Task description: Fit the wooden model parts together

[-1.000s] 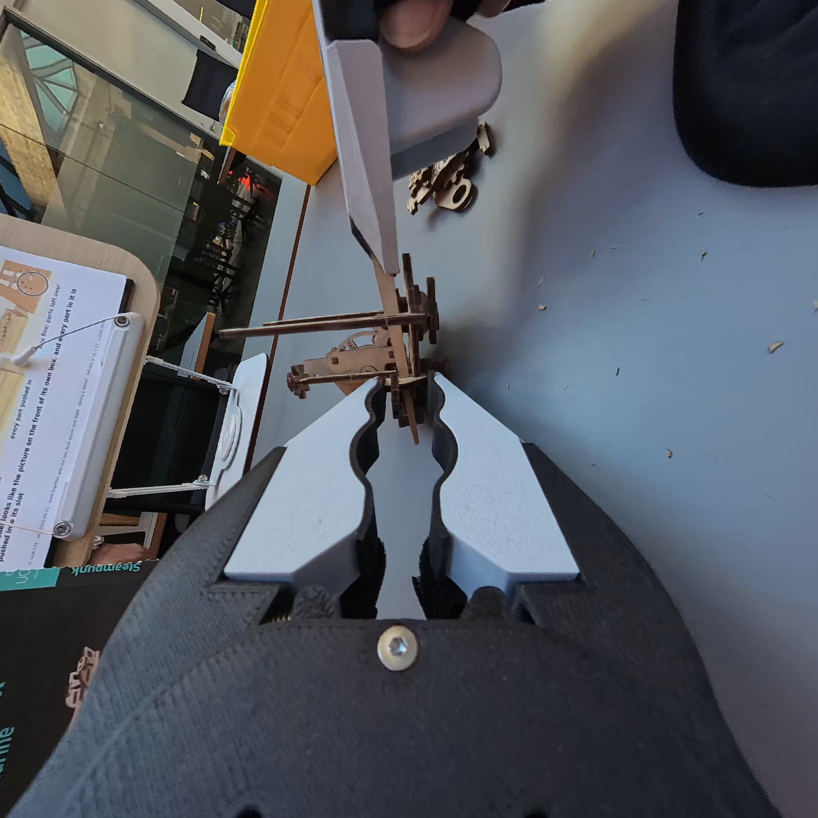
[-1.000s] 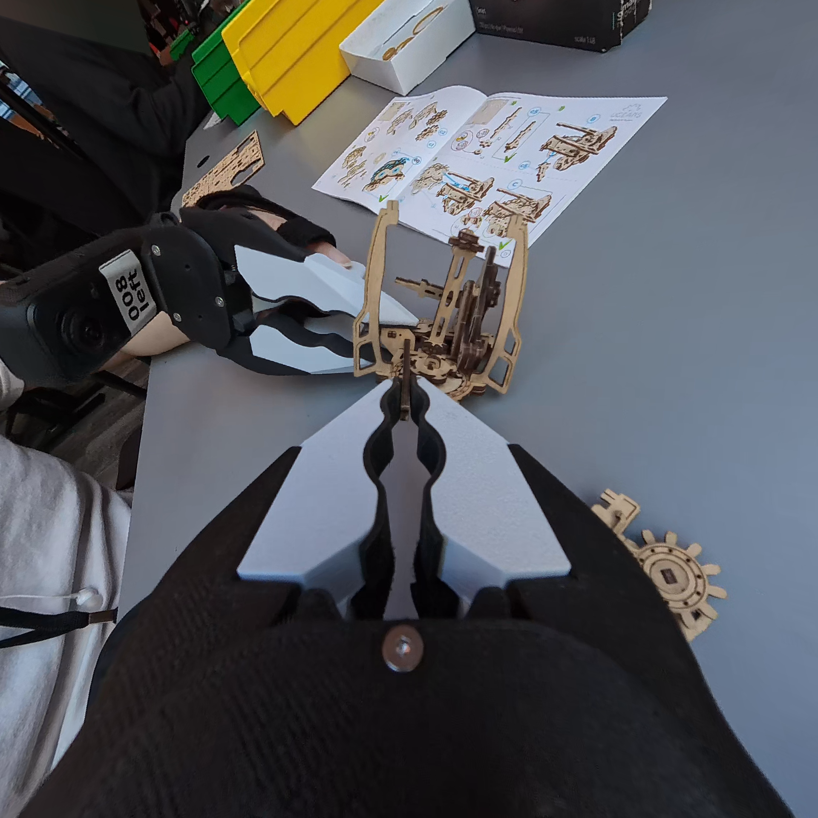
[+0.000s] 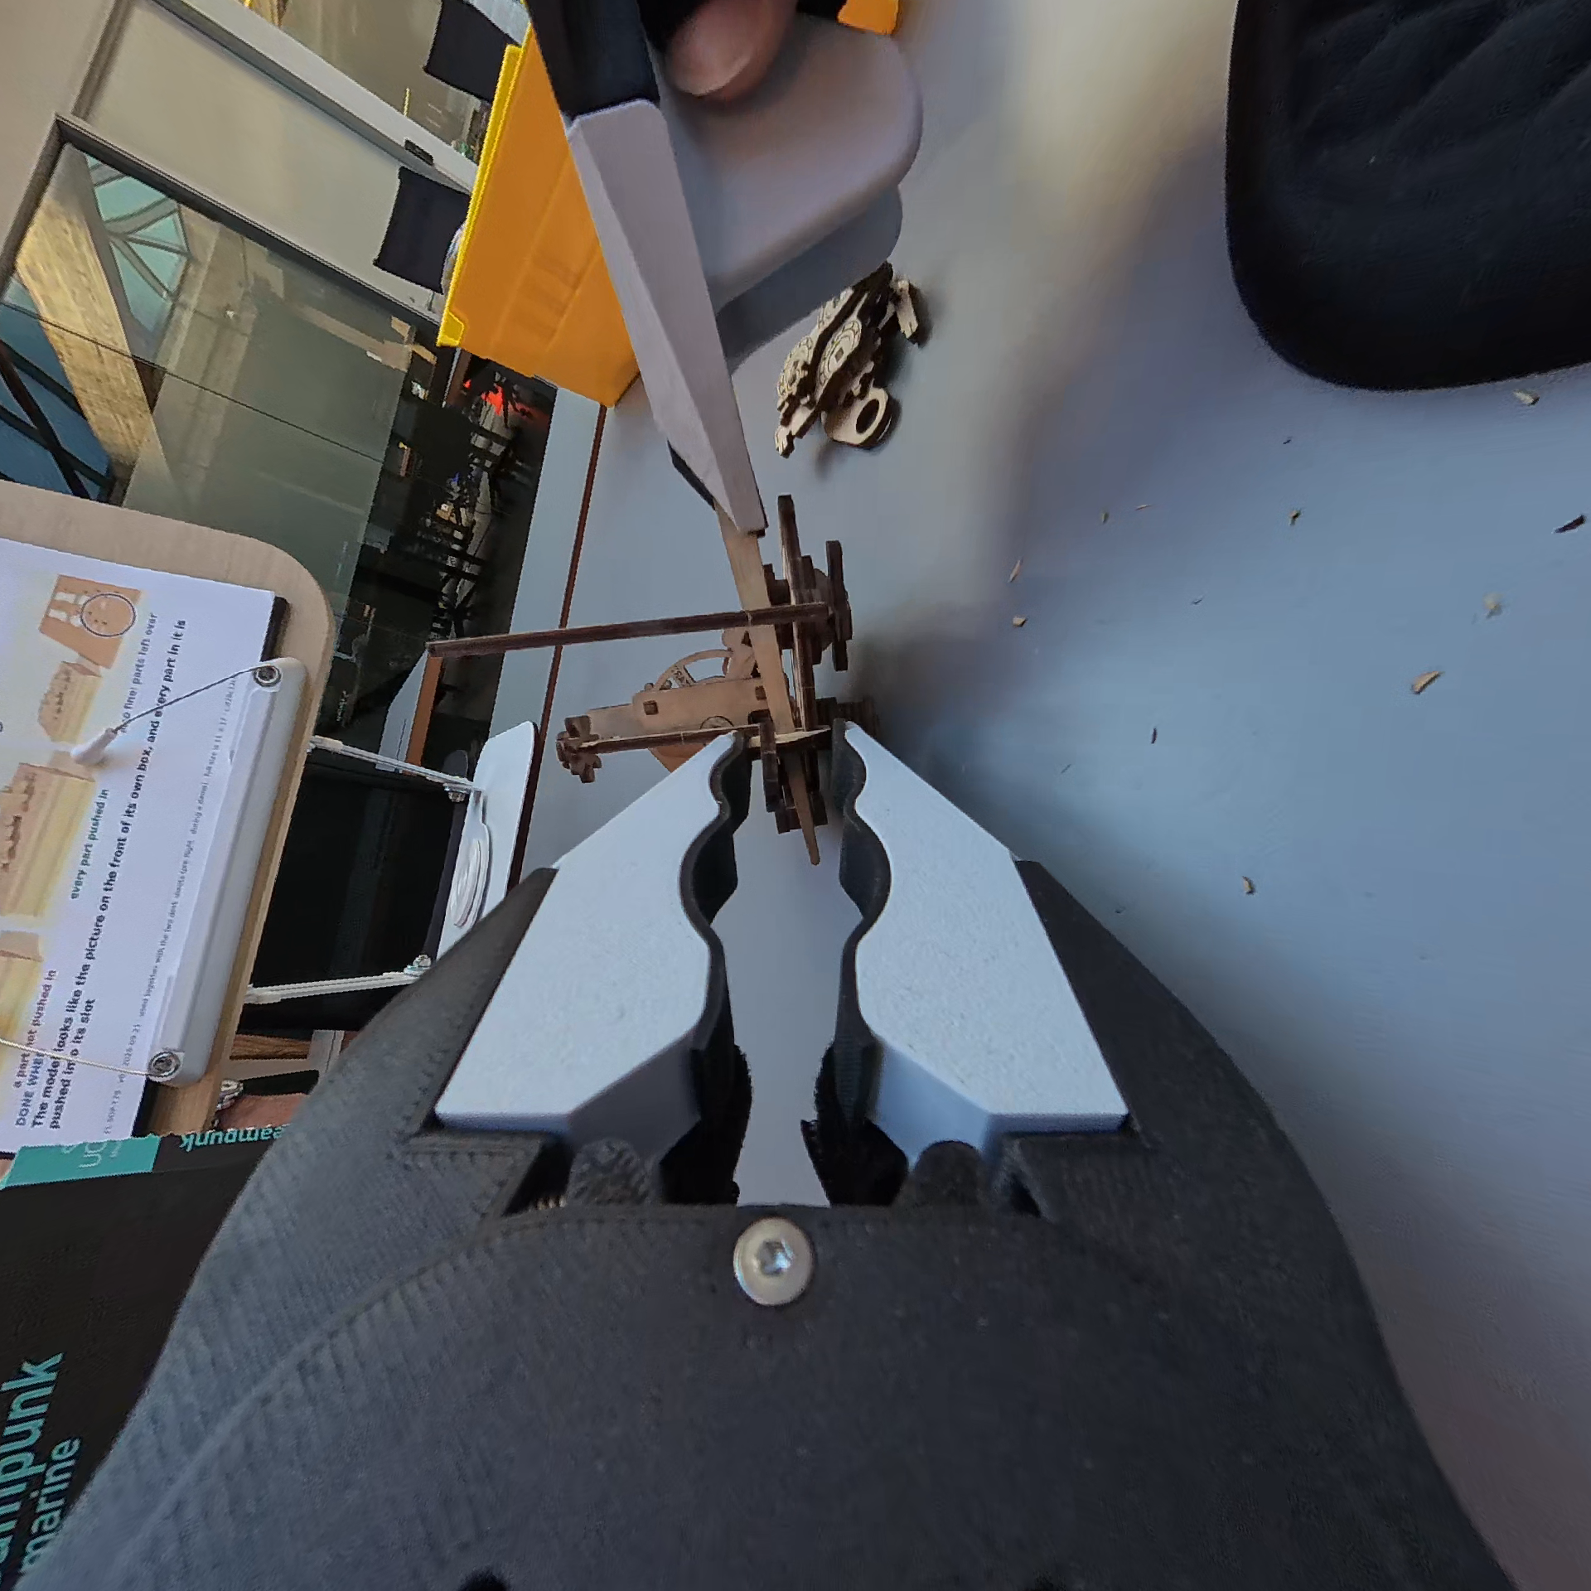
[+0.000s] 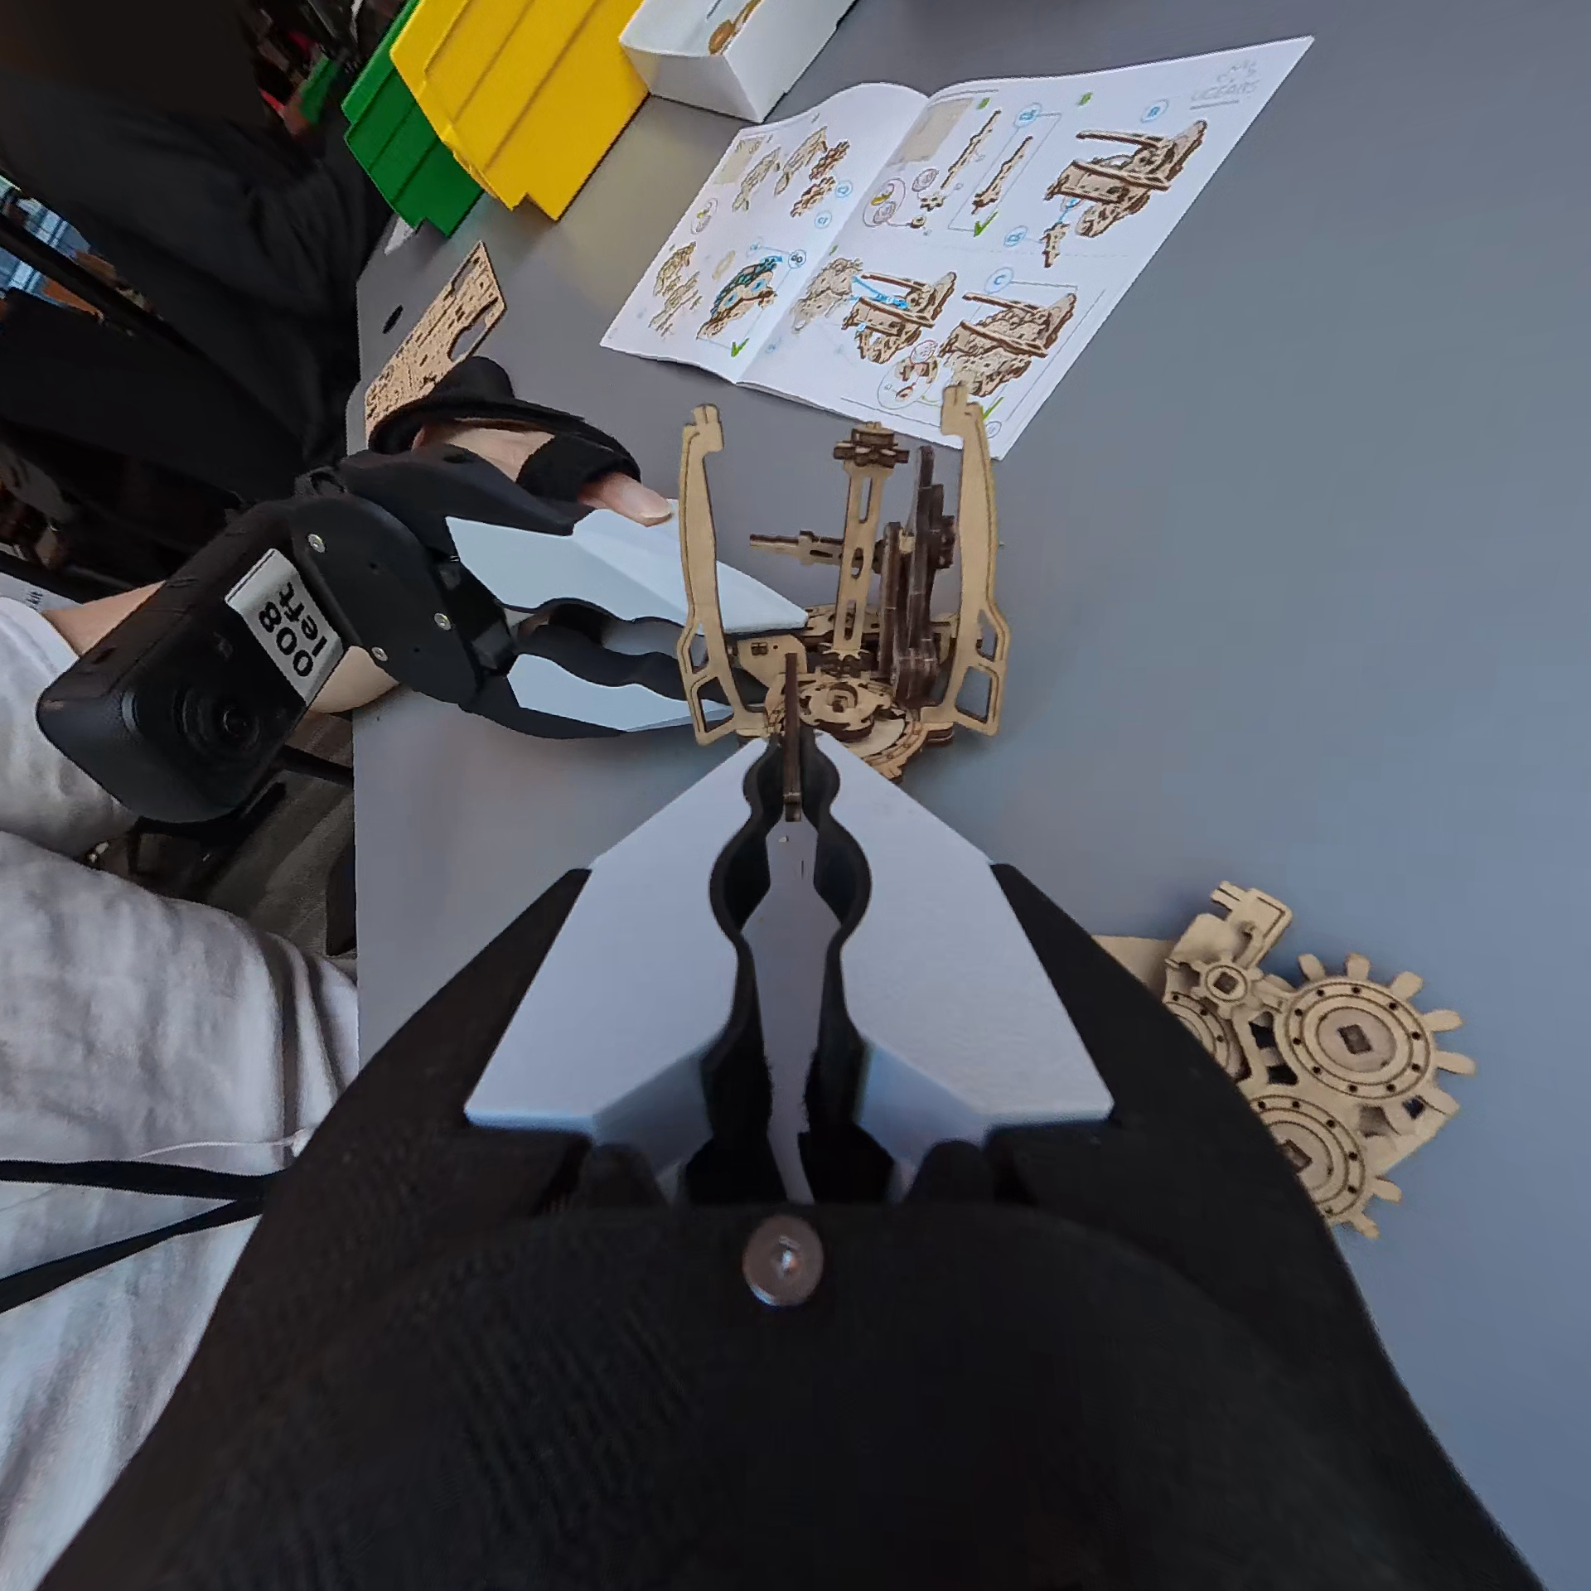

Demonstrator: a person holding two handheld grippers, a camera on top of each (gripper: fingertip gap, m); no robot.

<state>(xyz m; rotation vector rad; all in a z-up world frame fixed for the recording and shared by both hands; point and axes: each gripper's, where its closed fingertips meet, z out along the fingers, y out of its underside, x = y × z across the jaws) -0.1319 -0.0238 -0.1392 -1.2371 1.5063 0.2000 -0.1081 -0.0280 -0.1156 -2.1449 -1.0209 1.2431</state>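
Note:
The partly built wooden model (image 4: 848,654), with two tall side arms and gears at its base, stands on the grey table (image 4: 1291,603). My right gripper (image 4: 788,751) is shut on a thin dark wooden part (image 4: 789,689), held edge-on against the model's front base. My left gripper (image 4: 762,667) comes in from the left, its jaws closed over the model's base beside the left arm. In the left wrist view the left gripper (image 3: 794,739) pinches the model (image 3: 796,775). The right gripper (image 3: 745,508) reaches down from above with its wooden strip (image 3: 758,594).
A geared wooden subassembly (image 4: 1291,1059) lies at the right; it also shows in the left wrist view (image 3: 839,370). An open instruction booklet (image 4: 947,241), yellow bins (image 4: 516,95), a green bin (image 4: 405,146), a white box (image 4: 732,52) and a wooden parts sheet (image 4: 439,327) lie beyond. Tip to tip, the grippers are about 4 centimeters apart.
Both grippers keep their holds. The model and both grippers have barely shifted; the model now looks a little more square-on in the right wrist view.

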